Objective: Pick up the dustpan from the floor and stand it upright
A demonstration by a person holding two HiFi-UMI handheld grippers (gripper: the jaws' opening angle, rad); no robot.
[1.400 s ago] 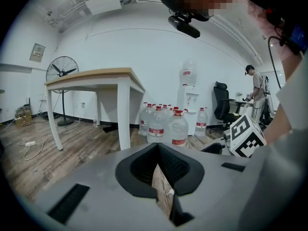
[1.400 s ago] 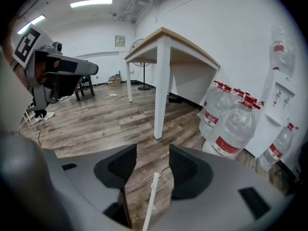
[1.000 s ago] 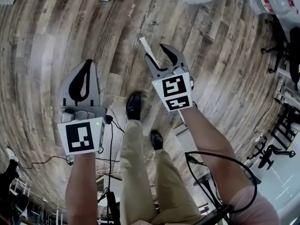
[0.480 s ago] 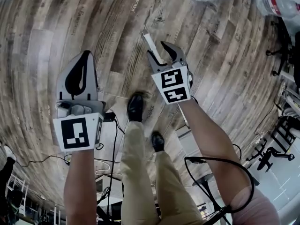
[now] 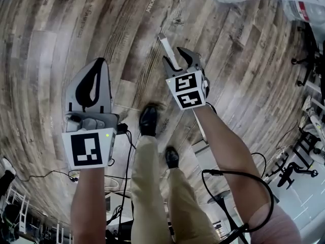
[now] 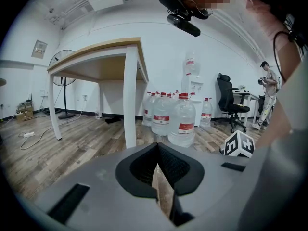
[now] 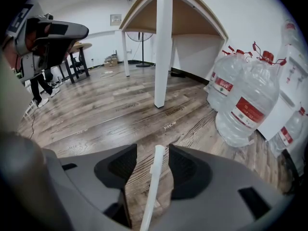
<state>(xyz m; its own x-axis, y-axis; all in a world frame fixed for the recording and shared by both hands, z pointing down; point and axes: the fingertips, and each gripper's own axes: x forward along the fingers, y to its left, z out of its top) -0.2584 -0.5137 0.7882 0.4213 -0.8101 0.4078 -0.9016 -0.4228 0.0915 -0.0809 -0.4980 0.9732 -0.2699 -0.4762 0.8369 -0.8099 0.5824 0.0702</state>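
Dustpan with a slender white plastic handle (image 5: 167, 49) (image 7: 155, 177): the straight, smooth, flat-ended rod rises obliquely at upper centre of the head view and runs on lower right along the forearm toward a pale ribbed shape beside the shoes, whose identity cannot be told. Right gripper (image 5: 173, 56) (image 7: 153, 148), a grey moulded shell with black ribbed pads, has its jaws apart around the handle; in the right gripper view the rod stands between the pads, close to the pad at frame right, with floor showing in the gap on its other side. Left gripper (image 5: 100, 61) (image 6: 156, 146), of the same grey shell, lies at centre left of the head view with its curved black pads drawn together at the tips and nothing between them. Grey-brown wood-plank floor (image 5: 61, 44) with a streaked, weathered grain fills the head view. Clear plastic water bottles with red labels (image 7: 248, 109) stand at right of the right gripper view, near a square white table leg (image 7: 162, 47). Two black shoes (image 5: 148, 120) appear at centre, below the grippers.
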